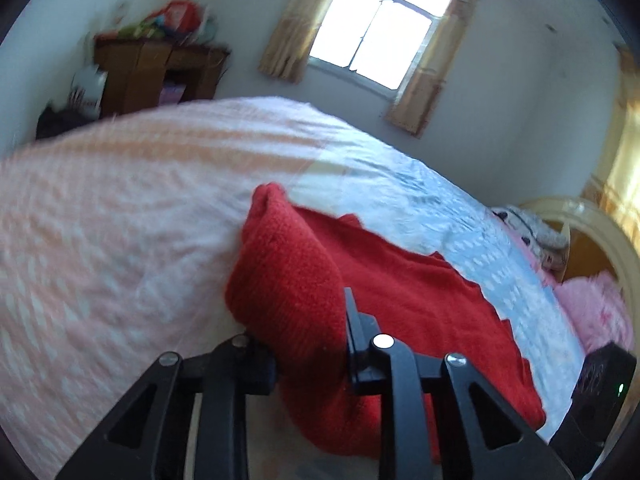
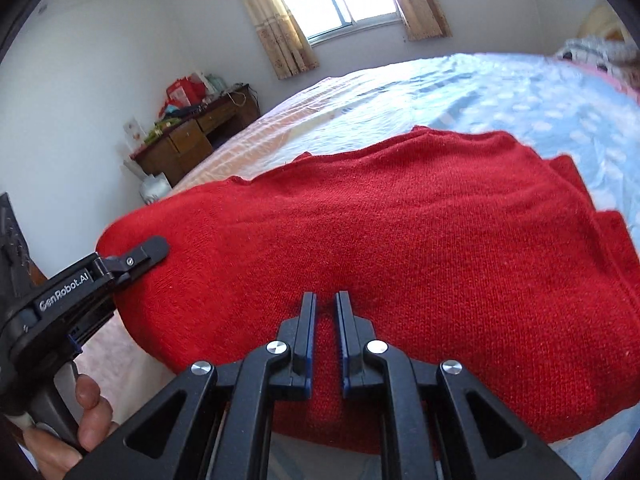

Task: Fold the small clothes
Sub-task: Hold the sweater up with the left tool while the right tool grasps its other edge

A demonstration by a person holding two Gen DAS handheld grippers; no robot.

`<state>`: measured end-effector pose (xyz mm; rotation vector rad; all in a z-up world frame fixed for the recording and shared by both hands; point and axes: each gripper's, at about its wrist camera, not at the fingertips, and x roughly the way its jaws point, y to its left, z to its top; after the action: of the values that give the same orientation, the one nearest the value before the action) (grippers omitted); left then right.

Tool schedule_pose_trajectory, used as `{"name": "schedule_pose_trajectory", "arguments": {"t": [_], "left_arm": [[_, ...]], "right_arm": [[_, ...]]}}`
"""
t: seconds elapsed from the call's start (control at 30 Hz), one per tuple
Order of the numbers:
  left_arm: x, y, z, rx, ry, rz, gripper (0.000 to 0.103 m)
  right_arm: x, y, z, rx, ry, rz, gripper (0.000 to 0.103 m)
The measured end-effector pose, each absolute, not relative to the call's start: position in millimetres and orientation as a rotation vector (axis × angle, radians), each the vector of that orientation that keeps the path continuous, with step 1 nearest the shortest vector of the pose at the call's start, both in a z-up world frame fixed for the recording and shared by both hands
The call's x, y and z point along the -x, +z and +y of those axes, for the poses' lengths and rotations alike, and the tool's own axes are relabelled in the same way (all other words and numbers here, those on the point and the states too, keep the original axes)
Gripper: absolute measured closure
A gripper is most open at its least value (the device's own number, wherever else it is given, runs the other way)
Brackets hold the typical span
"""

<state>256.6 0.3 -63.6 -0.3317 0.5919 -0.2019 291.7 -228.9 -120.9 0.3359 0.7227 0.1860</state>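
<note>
Left: left gripper [image 2: 154, 250] clamps a raised fold at the sweater's [image 2: 400, 240] left end; jaws narrow, knit bunched between them, one jaw lying on top of the cloth in the right wrist view. A hand [image 2: 86, 408] grips its handle.

Centre: red knit sweater lies on the bed [image 2: 500, 92], at its near side, already doubled over; layered edges show at its right end.

Right: right gripper [image 2: 325, 300] sits over the near edge, jaws almost together. Whether they pinch knit I cannot tell.

Handling, judged: soft, light, limp, slightly stretchy knit; not slippery, not fragile. It will sag and drag rather than hold shape. Best taken at corners or along fold edges, catching all layers at once.
</note>
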Motion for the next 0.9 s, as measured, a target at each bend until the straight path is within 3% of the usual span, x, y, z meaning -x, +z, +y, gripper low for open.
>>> {"name": "schedule_pose_trajectory", "arguments": {"t": [0.1, 0.17, 0.23, 0.6, 0.7, 0.9], "left_arm": [[-251, -51, -28, 0.186, -0.236, 0.539, 0.079], [-246, -47, -41, 0.122, -0.264, 0.508, 0.079], [-242, -48, -51, 0.068, -0.286, 0.489, 0.079], [-241, -57, -68, -0.045, -0.363, 0.500, 0.079], [-244, -56, -73, -0.046, -0.371, 0.513, 0.079], [-243, -61, -84, -0.089, -0.398, 0.538, 0.079]], "right_arm": [[-294, -117, -242, -0.421, 0.224, 0.752, 0.090], [-298, -110, -252, -0.463, 0.250, 0.769, 0.074], [-301, -100, -259, -0.485, 0.263, 0.762, 0.046], [-369, -62, -287, -0.611, 0.401, 0.814, 0.045], [-400, -66, -276, -0.655, 0.459, 0.875, 0.033], [-448, -85, -250, -0.650, 0.520, 1.045, 0.033]]}}
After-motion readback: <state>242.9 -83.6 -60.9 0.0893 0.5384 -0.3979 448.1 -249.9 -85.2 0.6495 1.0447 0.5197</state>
